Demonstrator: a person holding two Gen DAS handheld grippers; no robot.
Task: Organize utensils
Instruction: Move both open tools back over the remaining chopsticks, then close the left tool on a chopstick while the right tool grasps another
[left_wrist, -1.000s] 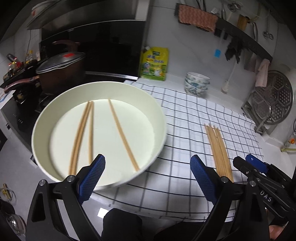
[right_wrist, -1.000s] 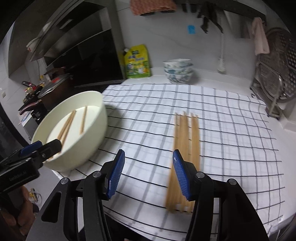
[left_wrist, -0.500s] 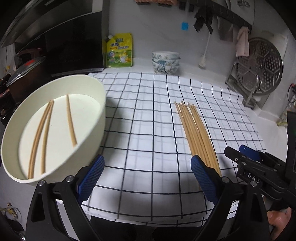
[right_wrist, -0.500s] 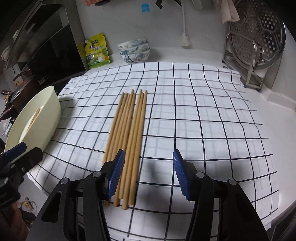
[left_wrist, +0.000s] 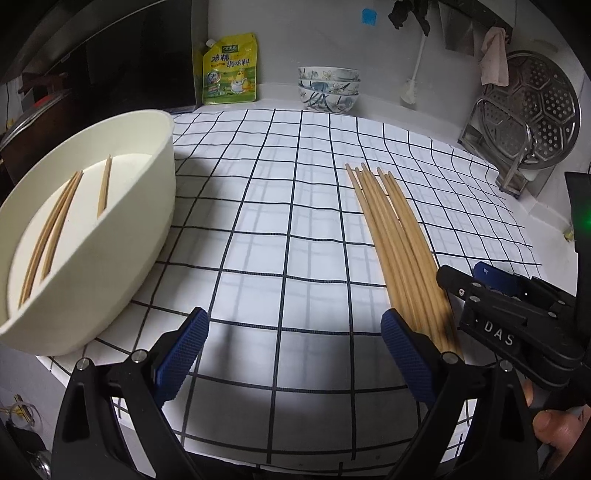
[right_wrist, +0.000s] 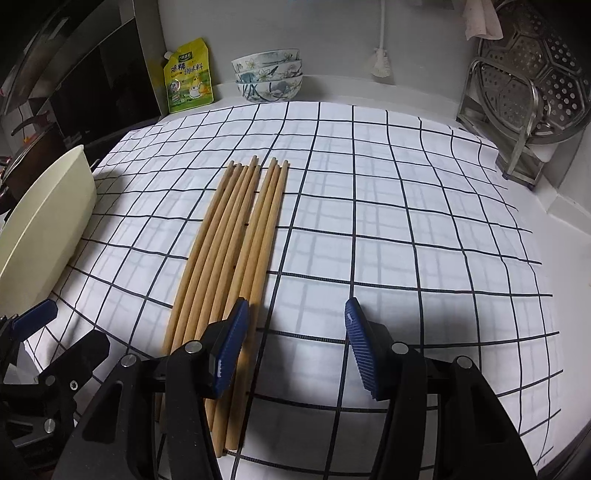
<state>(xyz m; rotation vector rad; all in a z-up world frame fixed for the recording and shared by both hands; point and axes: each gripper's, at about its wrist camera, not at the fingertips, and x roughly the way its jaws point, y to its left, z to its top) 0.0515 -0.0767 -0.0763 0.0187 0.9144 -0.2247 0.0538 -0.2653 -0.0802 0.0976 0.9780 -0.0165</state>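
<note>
Several wooden chopsticks (left_wrist: 399, 240) lie side by side on the checked cloth (left_wrist: 288, 206); in the right wrist view they (right_wrist: 236, 240) run from mid-cloth toward me. A cream basin (left_wrist: 147, 221) at the left holds three chopsticks (left_wrist: 55, 225); its rim shows in the right wrist view (right_wrist: 48, 221). My left gripper (left_wrist: 291, 350) is open and empty above the cloth's near edge, between basin and bundle. My right gripper (right_wrist: 293, 343) is open and empty, its left pad (right_wrist: 232, 347) over the bundle's near ends. It also shows in the left wrist view (left_wrist: 491, 295).
A yellow seasoning pouch (left_wrist: 231, 70) and stacked patterned bowls (left_wrist: 328, 88) stand by the back wall. A metal steamer rack (left_wrist: 532, 118) stands at the right. A dark stove with a pot (left_wrist: 33, 114) is at the left.
Both grippers have swung right, away from the basin, and moved lower and closer to the chopstick bundle. Both stay open and empty.
</note>
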